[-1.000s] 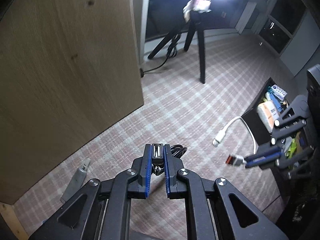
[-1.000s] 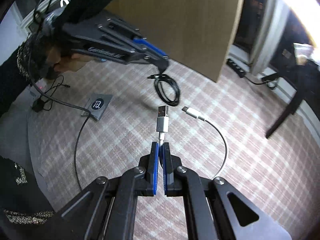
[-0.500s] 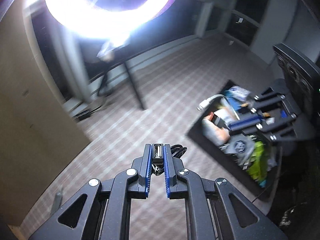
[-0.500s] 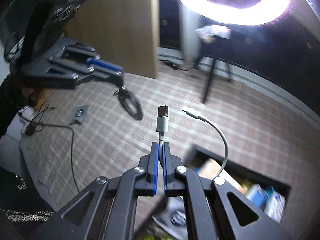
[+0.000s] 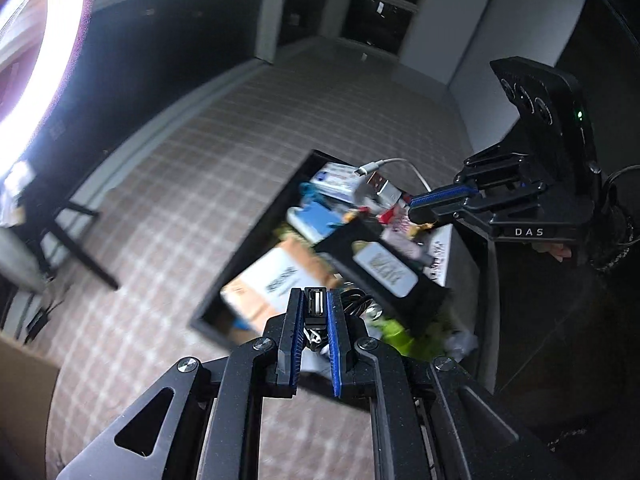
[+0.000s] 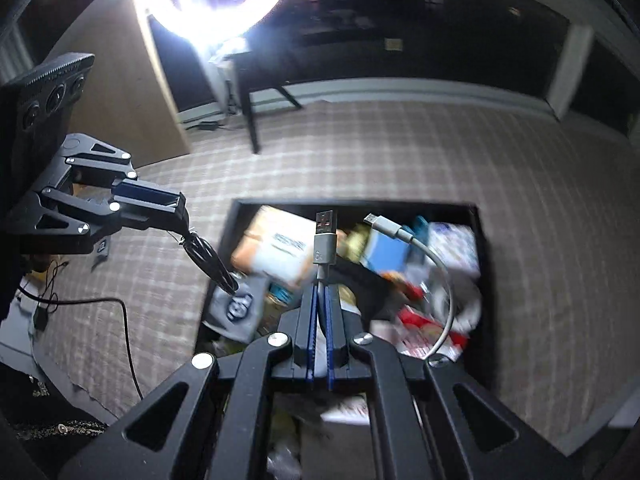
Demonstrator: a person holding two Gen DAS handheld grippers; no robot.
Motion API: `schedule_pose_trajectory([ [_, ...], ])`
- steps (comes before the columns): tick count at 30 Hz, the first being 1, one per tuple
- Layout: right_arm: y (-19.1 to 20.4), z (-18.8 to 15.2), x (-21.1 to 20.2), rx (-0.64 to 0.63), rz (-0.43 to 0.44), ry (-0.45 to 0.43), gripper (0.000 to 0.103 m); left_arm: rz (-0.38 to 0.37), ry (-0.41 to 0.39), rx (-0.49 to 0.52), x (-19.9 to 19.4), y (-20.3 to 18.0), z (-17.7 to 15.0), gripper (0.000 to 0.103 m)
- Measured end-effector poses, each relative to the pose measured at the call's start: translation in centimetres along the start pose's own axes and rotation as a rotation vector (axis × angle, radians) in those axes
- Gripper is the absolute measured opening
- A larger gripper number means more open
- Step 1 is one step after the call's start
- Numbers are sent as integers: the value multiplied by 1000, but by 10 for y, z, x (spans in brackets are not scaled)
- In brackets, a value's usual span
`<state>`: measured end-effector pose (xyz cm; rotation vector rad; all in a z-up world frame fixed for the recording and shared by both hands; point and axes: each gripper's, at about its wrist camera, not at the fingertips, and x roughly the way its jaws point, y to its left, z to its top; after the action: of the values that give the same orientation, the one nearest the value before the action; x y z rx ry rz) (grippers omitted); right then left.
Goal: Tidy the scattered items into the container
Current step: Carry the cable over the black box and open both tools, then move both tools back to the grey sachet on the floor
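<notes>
Low in the centre of the left wrist view, the left gripper (image 5: 314, 306) is clamped on the USB plug of a coiled black cable (image 6: 208, 258), whose coil dangles at left-centre of the right wrist view, over the near-left corner of the black container (image 6: 482, 240). The right gripper (image 6: 319, 290) is pinched tight on a white cable (image 6: 324, 246) just below its plug. That cable arches over the boxes and packets crowding the container, which sits on the checked carpet (image 6: 400, 152) mid-frame.
</notes>
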<state>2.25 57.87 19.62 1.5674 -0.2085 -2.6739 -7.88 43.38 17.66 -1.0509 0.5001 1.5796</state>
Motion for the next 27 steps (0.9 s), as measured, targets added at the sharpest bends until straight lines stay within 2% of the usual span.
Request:
schedule_pose_trajectory([
  [6, -18, -17, -6, 43, -44, -5, 4, -15, 47, 29, 25, -21, 14, 12],
  [7, -19, -18, -6, 51, -63, -6, 7, -1, 50, 25, 28, -22, 17, 16],
  [8, -20, -18, -7, 62, -72, -10, 16, 10, 49, 21, 30, -22, 19, 29],
  [9, -20, -18, -9, 70, -74, -19, 22, 19, 37, 16, 29, -21, 21, 36],
  [10, -20, -19, -12, 73, -74, -34, 30, 25, 22, 9, 27, -20, 22, 36],
  [19, -5, -7, -16, 52, -48, -77, 32, 69, -31, -47, -8, 2, 10, 36],
  [25, 32, 11, 1, -21, 13, -78, 46, 150, -65, -122, -41, 23, -27, 36],
  [27, 49, 18, 8, -68, 31, -66, 47, 173, -77, -162, -55, 33, -47, 36],
])
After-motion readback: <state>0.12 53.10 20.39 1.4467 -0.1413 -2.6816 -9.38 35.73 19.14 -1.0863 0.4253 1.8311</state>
